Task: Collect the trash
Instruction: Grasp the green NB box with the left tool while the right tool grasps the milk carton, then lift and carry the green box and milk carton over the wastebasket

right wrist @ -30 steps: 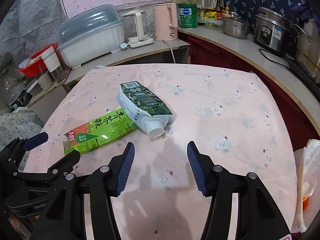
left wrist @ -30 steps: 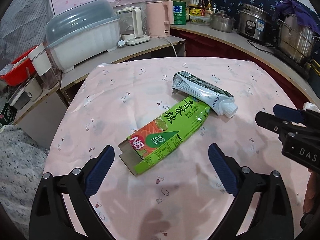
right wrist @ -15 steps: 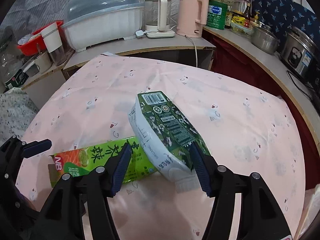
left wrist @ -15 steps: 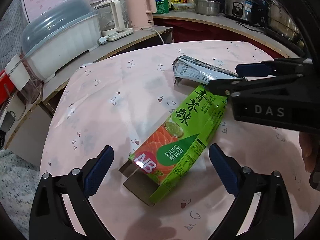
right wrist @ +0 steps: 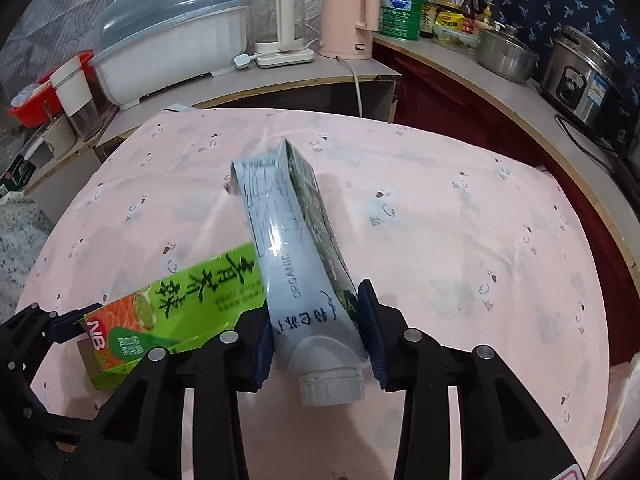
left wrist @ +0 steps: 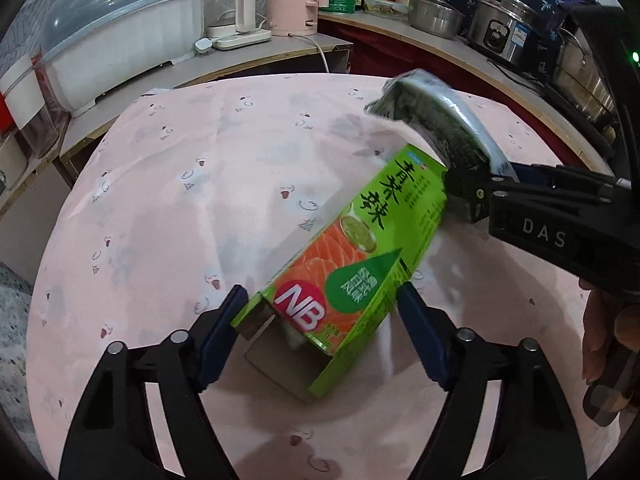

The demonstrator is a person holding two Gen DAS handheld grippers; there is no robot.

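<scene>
Left gripper (left wrist: pixel 320 312) jaws closing around the near, open end of the green box (left wrist: pixel 352 264); blue pads sit just beside both its sides, firm contact can't be told. Box lies flat on the pink tablecloth (left wrist: pixel 180 200), pointing toward 1 o'clock in the left wrist view. Right gripper (right wrist: pixel 316 332) jaws closing, pads pressed on the neck end of the grey pouch (right wrist: pixel 296 264), white cap (right wrist: pixel 332 390) toward the camera, far end tilted up toward 11 o'clock. Pouch overlaps the box's far end. Right gripper enters the left wrist view from 3 o'clock. Pink kettle (right wrist: pixel 352 16) on the counter at 12 o'clock.
</scene>
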